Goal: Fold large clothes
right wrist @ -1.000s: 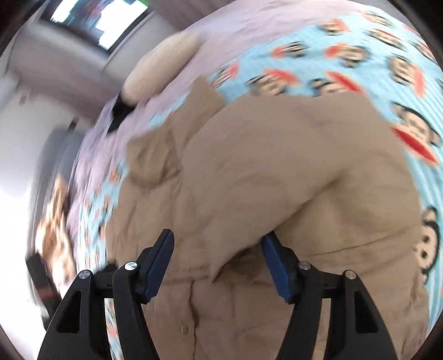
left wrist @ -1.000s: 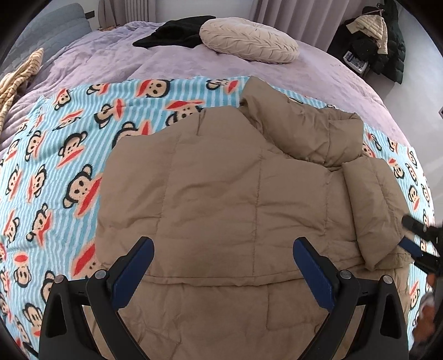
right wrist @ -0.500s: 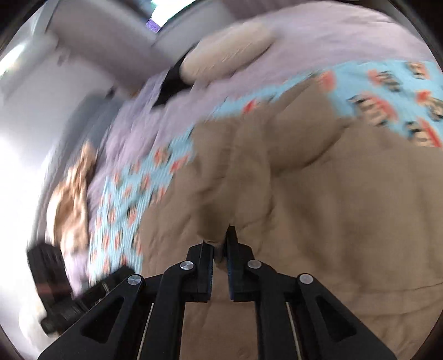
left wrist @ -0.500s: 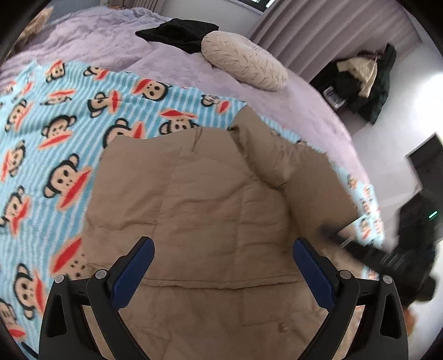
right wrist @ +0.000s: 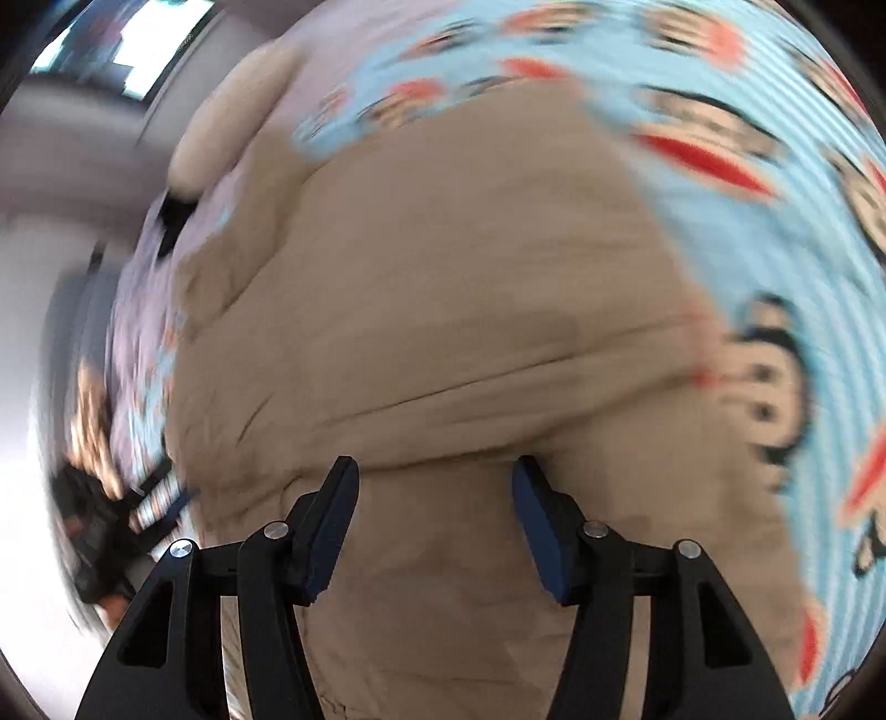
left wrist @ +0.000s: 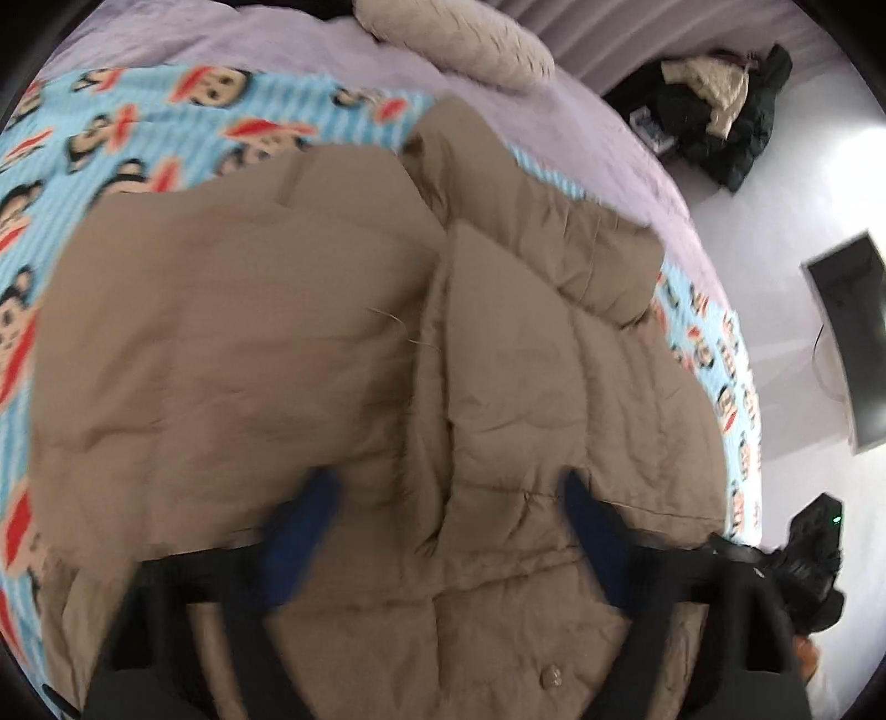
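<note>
On the monkey-print blanket (left wrist: 166,122) that covers the near part of the bed (left wrist: 310,44), the tan puffer jacket (left wrist: 266,332) lies spread out with its right side folded in over the middle, its hem toward the bed's near edge. The left gripper (left wrist: 443,526) hovers low above the jacket near that hem, its blurred jaws closing with only quilted fabric beneath them and nothing pinched, while the right gripper (right wrist: 434,515) hangs over the folded-in side, jaws opening and apart from the cloth. A cream pillow (left wrist: 459,44) rests toward the bed's far edge.
</note>
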Demonstrator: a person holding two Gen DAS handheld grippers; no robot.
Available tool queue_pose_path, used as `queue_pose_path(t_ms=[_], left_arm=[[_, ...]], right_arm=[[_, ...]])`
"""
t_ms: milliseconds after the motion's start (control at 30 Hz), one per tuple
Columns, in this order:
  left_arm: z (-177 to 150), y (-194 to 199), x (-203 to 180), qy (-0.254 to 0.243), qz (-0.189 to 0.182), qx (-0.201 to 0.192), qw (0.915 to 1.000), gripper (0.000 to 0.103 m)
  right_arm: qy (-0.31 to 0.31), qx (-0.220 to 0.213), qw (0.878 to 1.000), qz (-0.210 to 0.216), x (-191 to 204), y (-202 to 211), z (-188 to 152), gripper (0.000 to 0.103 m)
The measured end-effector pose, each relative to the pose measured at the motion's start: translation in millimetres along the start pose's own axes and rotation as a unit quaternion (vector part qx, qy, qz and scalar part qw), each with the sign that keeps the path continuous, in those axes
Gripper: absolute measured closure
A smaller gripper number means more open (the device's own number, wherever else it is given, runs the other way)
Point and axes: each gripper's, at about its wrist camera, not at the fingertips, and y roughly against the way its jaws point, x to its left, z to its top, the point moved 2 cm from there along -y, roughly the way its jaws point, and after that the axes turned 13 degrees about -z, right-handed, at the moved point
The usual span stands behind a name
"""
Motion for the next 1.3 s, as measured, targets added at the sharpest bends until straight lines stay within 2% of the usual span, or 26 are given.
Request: queue_pose_path(t_ms=[33, 67, 100, 133, 233, 333, 400, 467, 533, 567, 633, 667, 733, 833, 900, 1000, 1067, 1133, 1200, 1300], left_arm=[[1, -7, -1, -0.001, -0.006, 0.008, 1.0, 0.068], [1, -11, -4, 0.0, -0.016, 0.015, 0.9998, 0.091], [0, -12, -8, 0.002, -0.02, 0.013, 0.9997, 0.091], [-1, -10, -11, -0.002, -0.017, 0.008, 0.9998, 0.091], [-18, -2, -24, -0.039, 0.003, 0.001, 0.9992, 0.091], [-33, -12, -14, -0.041, 0.02, 0.02, 0.9988, 0.091], [-34, -17, -11, -0.043, 0.022, 0.019, 0.9987, 0.09], [-32, -16, -14, -0.044, 0.033, 0.02, 0.9983, 0.09], [-31, -8, -21, -0.056, 0.052, 0.011, 0.997, 0.089], [-31, -4, -24, -0.061, 0.064, 0.007, 0.9961, 0.082], [-30, 13, -26, -0.069, 0.099, -0.009, 0.9927, 0.08], [-30, 20, -26, -0.072, 0.108, -0.013, 0.9915, 0.08], [-30, 37, -25, -0.072, 0.111, -0.018, 0.991, 0.08], [-24, 51, -25, -0.074, 0.101, -0.026, 0.9918, 0.08], [-18, 44, -33, -0.092, 0.099, -0.025, 0.9905, 0.08], [-8, 23, -43, -0.113, 0.097, -0.029, 0.9884, 0.08], [-7, 1, -40, -0.128, 0.119, -0.022, 0.9844, 0.08], [-8, -19, -26, -0.109, 0.154, -0.006, 0.9821, 0.08], [-8, -25, -15, -0.086, 0.137, -0.007, 0.9868, 0.08], [-6, -25, -13, -0.083, 0.136, -0.008, 0.9872, 0.08]], right_arm=[[-0.025, -0.008, 1.0, 0.007, -13, 3, 6, 0.041], [-0.042, -0.016, 0.999, 0.012, -22, 5, 11, 0.043], [-0.058, -0.025, 0.998, 0.014, -27, 5, 15, 0.062], [-0.07, -0.039, 0.997, 0.008, -32, 5, 22, 0.096], [-0.054, -0.061, 0.997, -0.007, -27, 1, 34, 0.098], [-0.003, -0.077, 0.996, -0.044, -7, -6, 42, 0.098], [0.011, -0.071, 0.996, -0.06, -16, -13, 44, 0.098], [0.0, -0.064, 0.996, -0.058, -22, -21, 42, 0.098], [-0.004, -0.063, 0.996, -0.056, -37, -14, 40, 0.098], [0.002, -0.061, 0.996, -0.058, -36, -10, 38, 0.098], [0.023, -0.049, 0.996, -0.069, -34, -2, 33, 0.089], [0.03, -0.046, 0.995, -0.08, -35, 3, 30, 0.089], [0.04, -0.058, 0.993, -0.09, -37, 22, 21, 0.089], [0.041, -0.108, 0.989, -0.095, -42, 51, 12, 0.089], [0.049, -0.132, 0.985, -0.098, -42, 59, 17, 0.089], [0.051, -0.13, 0.986, -0.088, -36, 50, 32, 0.089], [0.063, -0.128, 0.986, -0.088, -27, 40, 38, 0.089], [0.084, -0.115, 0.984, -0.107, -19, 22, 43, 0.089], [0.09, -0.093, 0.983, -0.129, -23, 2, 45, 0.093], [0.084, -0.09, 0.985, -0.117, -30, -5, 48, 0.093]])
